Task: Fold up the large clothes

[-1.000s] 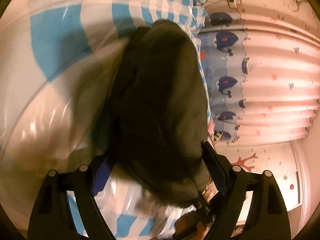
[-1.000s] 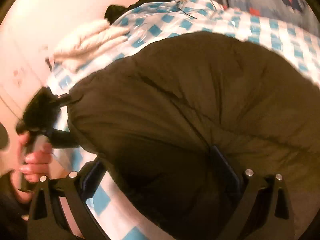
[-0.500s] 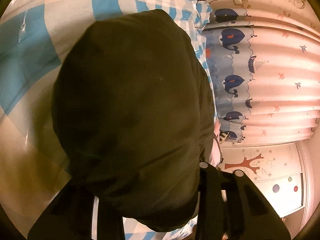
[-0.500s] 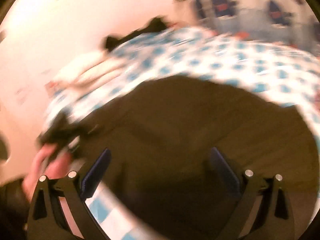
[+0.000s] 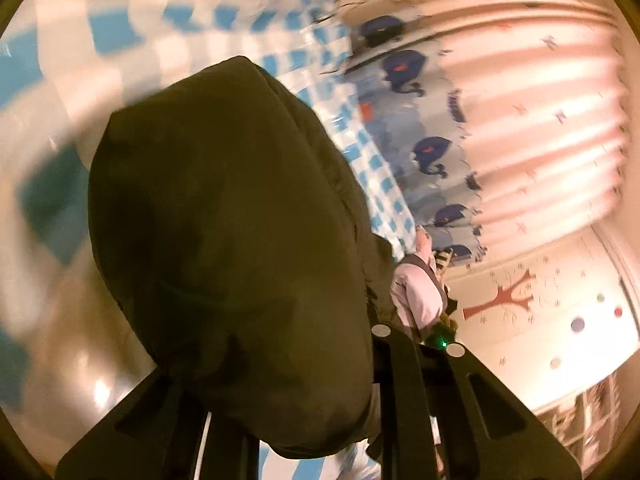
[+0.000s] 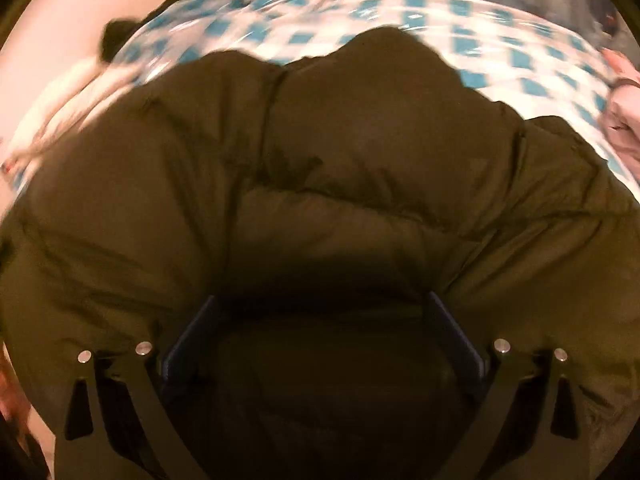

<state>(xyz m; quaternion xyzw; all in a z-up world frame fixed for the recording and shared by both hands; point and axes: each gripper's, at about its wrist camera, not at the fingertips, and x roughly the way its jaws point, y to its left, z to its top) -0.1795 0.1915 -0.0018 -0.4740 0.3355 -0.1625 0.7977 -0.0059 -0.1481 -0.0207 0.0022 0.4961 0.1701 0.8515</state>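
My left gripper has just been closing and now pinches a fold of the dark olive puffer jacket, which lies on the blue-checked bedcover. My right gripper stands wide, jacket bulging between its 2 fingers.

The puffy jacket is showing a matt, quilted olive cloth shell; the checked sheet under it is gleaming like glossy plastic film; the curtain is hanging as soft pleated cloth; the fingers are looking matt dark plastic
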